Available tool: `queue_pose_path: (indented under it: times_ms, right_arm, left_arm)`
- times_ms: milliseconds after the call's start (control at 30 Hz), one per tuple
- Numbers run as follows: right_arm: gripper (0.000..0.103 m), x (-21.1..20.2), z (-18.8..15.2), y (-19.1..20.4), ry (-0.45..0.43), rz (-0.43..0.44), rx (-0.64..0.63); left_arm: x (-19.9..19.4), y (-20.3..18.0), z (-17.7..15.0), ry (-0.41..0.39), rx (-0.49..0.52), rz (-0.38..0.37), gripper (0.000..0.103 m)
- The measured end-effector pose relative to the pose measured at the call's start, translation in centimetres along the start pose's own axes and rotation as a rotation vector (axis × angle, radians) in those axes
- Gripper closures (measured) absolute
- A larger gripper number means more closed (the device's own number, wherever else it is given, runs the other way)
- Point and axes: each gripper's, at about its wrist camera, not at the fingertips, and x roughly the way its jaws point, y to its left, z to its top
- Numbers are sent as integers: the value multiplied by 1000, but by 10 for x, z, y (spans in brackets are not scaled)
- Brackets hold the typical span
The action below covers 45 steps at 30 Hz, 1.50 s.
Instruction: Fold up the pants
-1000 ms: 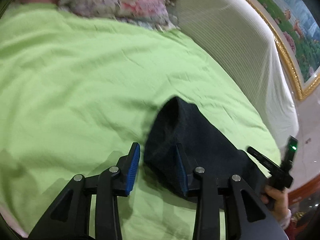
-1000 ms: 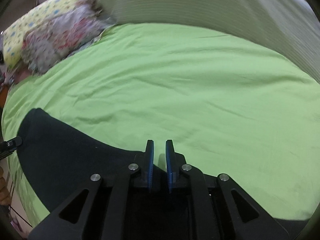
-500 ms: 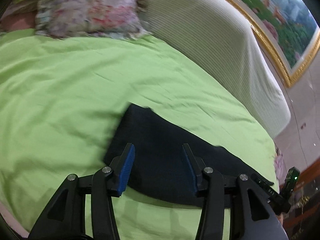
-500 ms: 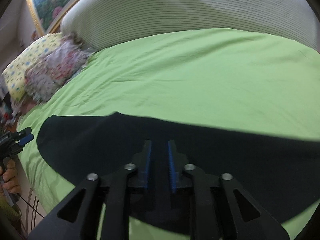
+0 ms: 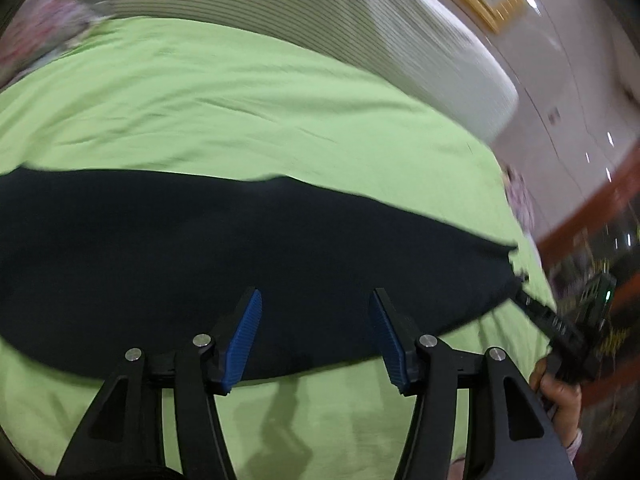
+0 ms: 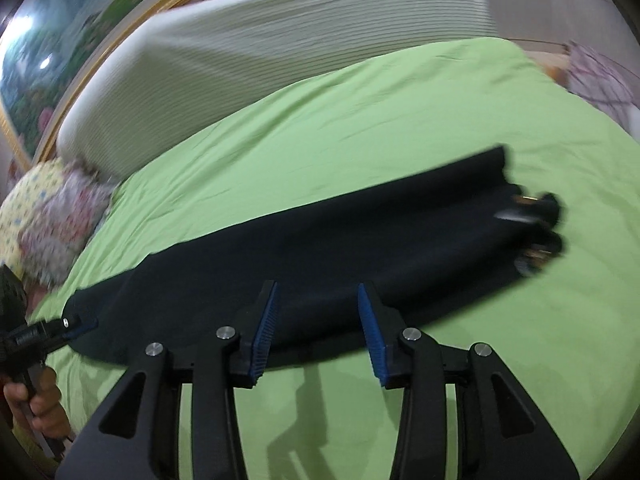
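Note:
The dark navy pants (image 5: 240,256) lie flat in a long folded strip across the green bed sheet (image 5: 240,92). In the right wrist view the pants (image 6: 340,248) run from lower left to a bunched end at the right. My left gripper (image 5: 314,328) is open and empty, just above the strip's near edge. My right gripper (image 6: 316,320) is open and empty over the near edge too. The right gripper shows at the left wrist view's right edge (image 5: 568,320); the left one shows at the right wrist view's left edge (image 6: 36,336).
A white striped headboard cushion (image 6: 280,52) stands behind the bed. Floral pillows (image 6: 48,216) lie at the bed's left end. A gold-framed picture (image 6: 48,72) hangs behind. The bed edge and a brown floor strip (image 5: 592,208) are at the right.
My right gripper has opened and let go of the pants, which now lie flat in a long strip. Both grippers have pulled back toward the near edge and turned.

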Motion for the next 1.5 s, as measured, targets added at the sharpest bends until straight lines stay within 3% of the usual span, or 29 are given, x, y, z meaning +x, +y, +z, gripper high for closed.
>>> queue_pose_path:
  times_ms: [167,367,533,800,900,933,967,1033,1133,1333,1400,1500]
  right_arm:
    - [57,-8,2,-34,-15,-23,87]
    - [57,-10,7,-54,-41,-22,137]
    - [57,-5,12,-65,-56,-10,185]
    - [57,1,12,-88,-78,9,301]
    - [58,1,11,-91,-91,17,319]
    - [71,1,11,-91,-93,14,316]
    - [91,2,11,-91,-92,9,312]
    - [95,-1,11,-92,-99,9,315]
    - [97,-13,9,-90,-128,5,300]
    - [97,-12,8,-101,-106,-17,313]
    - [96,-4,7,-103,-62,-15,322]
    - [92,-10,5,-107,-68,-2,345]
  left_arm:
    - [40,-59,-7,115,211,-40,46]
    - [79,-125,-16,177,450,-54,46]
    - [104,-157,-20,210,571,-54,48]
    - [118,-171,-25,230,716,-48,48]
    - [121,-170,-27,227,756,-29,53]
    - [122,-169,-27,225,760,-24,61]
    - [123,-169,-26,223,760,-19,65]
    - [121,-168,-23,226,755,-27,85]
    - [114,-171,-24,234,770,-50,95]
    - [110,-173,-36,258,787,-78,95]
    - [110,-170,-34,271,765,-81,94]
    - [104,-169,-28,293,740,-90,84]
